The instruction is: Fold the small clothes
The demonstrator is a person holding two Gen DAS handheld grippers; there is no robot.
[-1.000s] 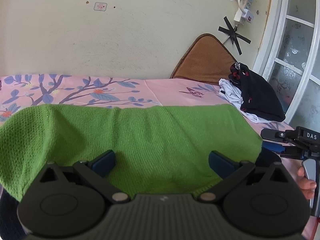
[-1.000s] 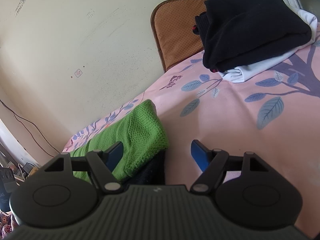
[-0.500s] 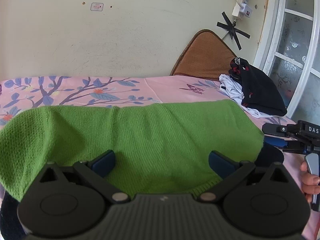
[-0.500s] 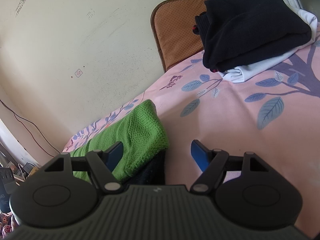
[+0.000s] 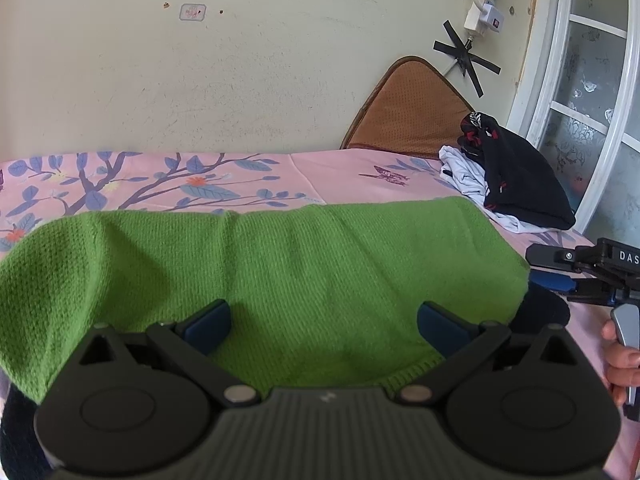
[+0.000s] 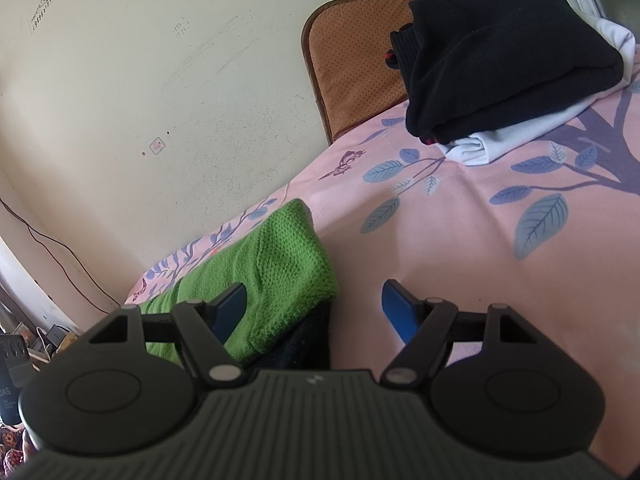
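A green knitted garment (image 5: 280,272) lies folded across the pink floral bedsheet (image 5: 328,172), with a black layer (image 5: 540,312) showing under its right end. My left gripper (image 5: 324,320) is open just above its near edge, holding nothing. My right gripper (image 6: 314,308) is open over the garment's right end (image 6: 280,264), its left finger above the green knit, its right finger above the sheet. The right gripper also shows at the right edge of the left wrist view (image 5: 584,268).
A stack of folded black (image 6: 504,52) and white (image 6: 500,136) clothes lies at the far right of the bed, by a brown cushion (image 5: 408,112) leaning on the wall. A window frame (image 5: 560,92) stands to the right. A cable (image 6: 60,248) runs down the wall at left.
The left gripper has tilted down and drawn back slightly over the green garment. The right gripper has not visibly moved. Both stay open.
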